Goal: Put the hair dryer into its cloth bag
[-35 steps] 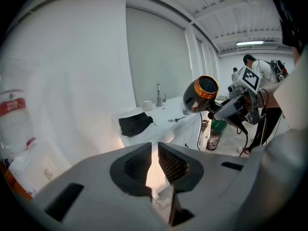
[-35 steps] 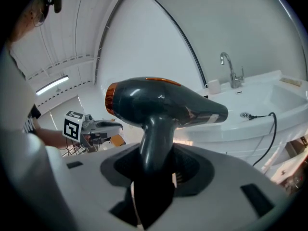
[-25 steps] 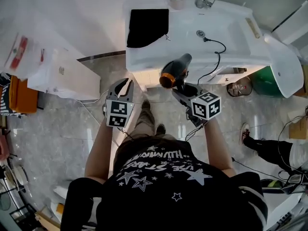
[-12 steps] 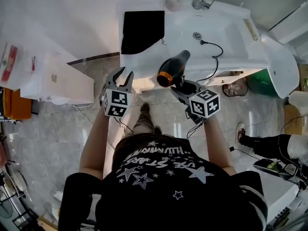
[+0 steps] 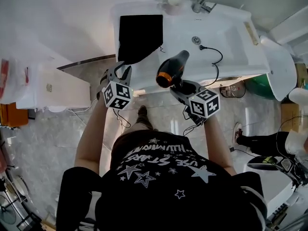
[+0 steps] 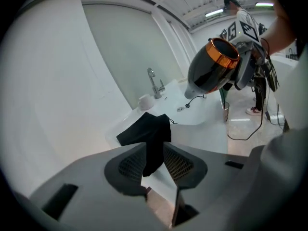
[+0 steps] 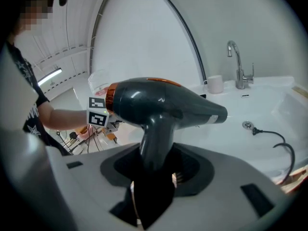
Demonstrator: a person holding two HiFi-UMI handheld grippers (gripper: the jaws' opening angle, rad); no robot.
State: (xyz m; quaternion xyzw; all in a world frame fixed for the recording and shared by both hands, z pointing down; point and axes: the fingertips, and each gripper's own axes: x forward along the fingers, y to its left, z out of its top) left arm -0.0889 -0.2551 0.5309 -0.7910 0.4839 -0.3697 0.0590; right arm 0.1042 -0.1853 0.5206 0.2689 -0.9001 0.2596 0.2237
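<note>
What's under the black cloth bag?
The white sink counter; the cloth bag lies flat on it, one corner hanging over the front edge. Anything beneath the fabric is covered.

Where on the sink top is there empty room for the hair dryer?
The counter is bare between the black bag and the drain. It is crowded at the back, with the cup and faucet, and the cord lies by the drain.

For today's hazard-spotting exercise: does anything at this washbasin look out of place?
Yes. A black power cable lies inside the white washbasin, its plug beside the drain: risky near water. The black cloth bag also droops over the counter's front edge.
</note>
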